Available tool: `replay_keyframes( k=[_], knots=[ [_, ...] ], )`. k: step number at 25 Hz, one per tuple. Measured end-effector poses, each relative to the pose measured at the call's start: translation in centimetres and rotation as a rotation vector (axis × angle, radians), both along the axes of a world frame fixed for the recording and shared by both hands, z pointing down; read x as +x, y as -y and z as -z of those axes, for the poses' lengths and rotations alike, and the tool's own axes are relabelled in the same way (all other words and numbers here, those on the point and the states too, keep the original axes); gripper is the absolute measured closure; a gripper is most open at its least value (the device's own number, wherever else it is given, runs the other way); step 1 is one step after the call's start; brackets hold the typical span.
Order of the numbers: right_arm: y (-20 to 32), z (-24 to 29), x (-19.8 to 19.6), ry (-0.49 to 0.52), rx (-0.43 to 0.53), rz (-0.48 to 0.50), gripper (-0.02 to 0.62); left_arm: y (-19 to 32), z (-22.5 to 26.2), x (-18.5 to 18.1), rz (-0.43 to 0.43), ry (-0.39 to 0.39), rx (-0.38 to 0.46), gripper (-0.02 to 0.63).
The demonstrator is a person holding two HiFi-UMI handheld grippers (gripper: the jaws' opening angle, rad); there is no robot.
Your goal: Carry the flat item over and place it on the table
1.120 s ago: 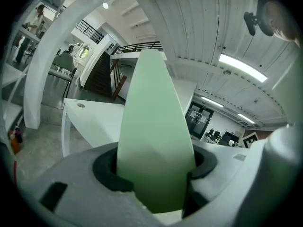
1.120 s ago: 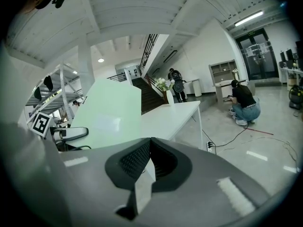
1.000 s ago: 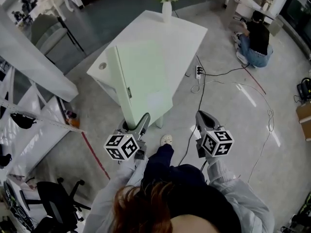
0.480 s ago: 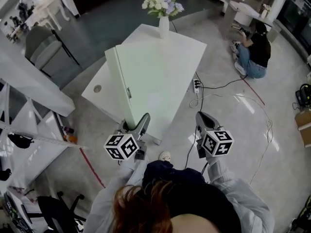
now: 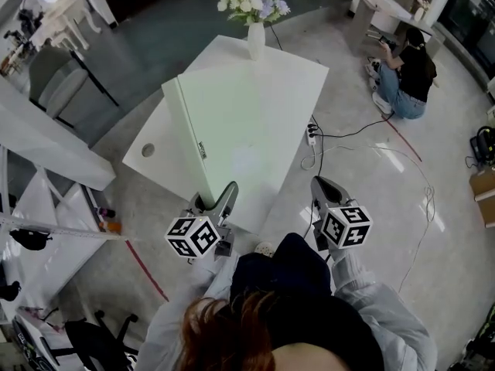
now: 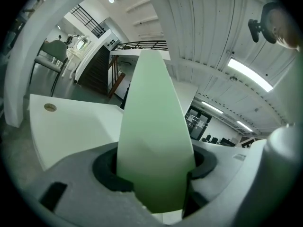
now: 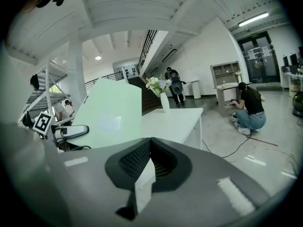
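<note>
Panel (image 5: 232, 122), flat and pale green, gripped at its lower end by left hand-held gripper (image 5: 218, 201), tilted above the near edge of the white table (image 5: 298, 68). Right hand-held gripper (image 5: 322, 190) closed, empty, beside the table's near corner. Carry nearly done; laying flat and releasing remain.

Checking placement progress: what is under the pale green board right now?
The white table lies below the pale green board, which the left tongs grip by its near edge. The tabletop patch beneath the board is covered, so whether anything lies there cannot be seen.
</note>
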State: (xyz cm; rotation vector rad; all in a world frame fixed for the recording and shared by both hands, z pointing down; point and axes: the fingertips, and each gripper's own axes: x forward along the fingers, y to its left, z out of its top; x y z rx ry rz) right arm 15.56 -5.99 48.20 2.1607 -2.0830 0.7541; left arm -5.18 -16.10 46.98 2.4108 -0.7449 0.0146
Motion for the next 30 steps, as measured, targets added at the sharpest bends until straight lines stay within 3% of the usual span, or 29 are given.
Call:
replay_keyframes(
  k=[9, 17, 23, 30],
  knots=[
    [0.0, -1.6, -1.2, 0.017, -0.033, 0.031, 0.586, -1.4, -2.3, -0.3, -0.003, -0.004, -0.07, 0.333],
    [3.0, -2.3, 1.5, 0.033, -0.044, 0.079, 0.586, 1.2, -2.5, 2.8, 0.036, -0.021, -0.087, 0.333],
    [7.3, -2.1, 4.7, 0.039, -0.049, 0.123, 0.586, 4.8, -2.3, 5.8, 0.072, -0.018, -0.097, 0.331],
    [16.0, -1.7, 10.1, 0.032, -0.054, 0.219, 0.586, 11.1, -2.2, 10.5, 0.142, -0.022, -0.116, 0.331]
  ],
)
